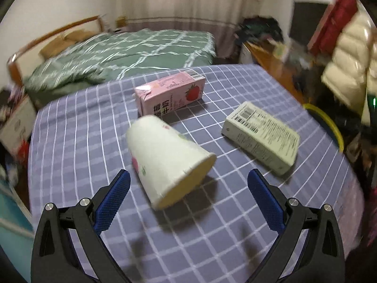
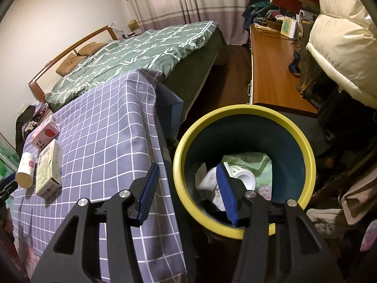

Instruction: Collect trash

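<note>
White paper cup (image 1: pixel 165 158) lies tipped on the checked desk (image 1: pixel 77 141), blurred; left tool (image 1: pixel 188 179) released; right tool (image 2: pixel 188 176) released, empty.

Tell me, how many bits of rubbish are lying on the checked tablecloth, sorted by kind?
Paper cups: 1, the white cup lying on its side.
Drink cartons: 1, the pink strawberry carton.
Cardboard boxes: 1, the pale green box.
Total: 3 on the tablecloth.

One paper cup (image 1: pixel 165 158), two cartons on the checked cloth (image 1: pixel 70 141), one yellow-rimmed bin (image 2: pixel 245 172)
</note>
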{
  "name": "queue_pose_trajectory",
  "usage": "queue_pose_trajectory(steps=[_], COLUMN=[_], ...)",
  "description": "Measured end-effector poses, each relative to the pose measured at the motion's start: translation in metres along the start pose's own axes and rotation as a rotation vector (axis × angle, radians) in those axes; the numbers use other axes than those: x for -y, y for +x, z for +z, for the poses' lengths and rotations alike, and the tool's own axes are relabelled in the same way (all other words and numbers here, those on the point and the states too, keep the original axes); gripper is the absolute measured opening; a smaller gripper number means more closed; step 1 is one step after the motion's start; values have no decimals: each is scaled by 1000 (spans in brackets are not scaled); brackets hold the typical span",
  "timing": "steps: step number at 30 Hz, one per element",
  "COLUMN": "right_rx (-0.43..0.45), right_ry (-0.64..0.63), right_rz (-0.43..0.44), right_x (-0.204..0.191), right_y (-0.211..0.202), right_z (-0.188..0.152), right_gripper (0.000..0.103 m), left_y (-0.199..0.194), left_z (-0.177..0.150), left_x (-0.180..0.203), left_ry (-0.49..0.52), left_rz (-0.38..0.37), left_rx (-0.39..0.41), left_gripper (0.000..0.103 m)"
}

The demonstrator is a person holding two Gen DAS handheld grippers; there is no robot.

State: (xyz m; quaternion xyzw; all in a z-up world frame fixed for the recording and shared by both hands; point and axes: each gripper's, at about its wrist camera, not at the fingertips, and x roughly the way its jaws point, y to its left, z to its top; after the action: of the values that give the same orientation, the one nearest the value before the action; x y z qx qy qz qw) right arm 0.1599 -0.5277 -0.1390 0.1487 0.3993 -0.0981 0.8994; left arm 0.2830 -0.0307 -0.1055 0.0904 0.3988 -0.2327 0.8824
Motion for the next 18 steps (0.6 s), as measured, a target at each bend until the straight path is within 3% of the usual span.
queue_pose_trajectory(steps=[3, 7, 18], right_rx=[-6, -13, -33], right_ry=[2, -1, -42], right_rz=[1, -2, 9], right_x=[2, 2, -17], right_y=[1, 4, 15], right_z=[0, 1, 9], right_gripper=[50, 53, 55], left_y=[3, 10, 43], left_z=[11, 22, 43], left_x=[-10, -19, -33], left_ry=[85, 172, 244], left_rz=[18, -41, -158], left_rx=[4, 4, -59], left_gripper=[98, 98, 98])
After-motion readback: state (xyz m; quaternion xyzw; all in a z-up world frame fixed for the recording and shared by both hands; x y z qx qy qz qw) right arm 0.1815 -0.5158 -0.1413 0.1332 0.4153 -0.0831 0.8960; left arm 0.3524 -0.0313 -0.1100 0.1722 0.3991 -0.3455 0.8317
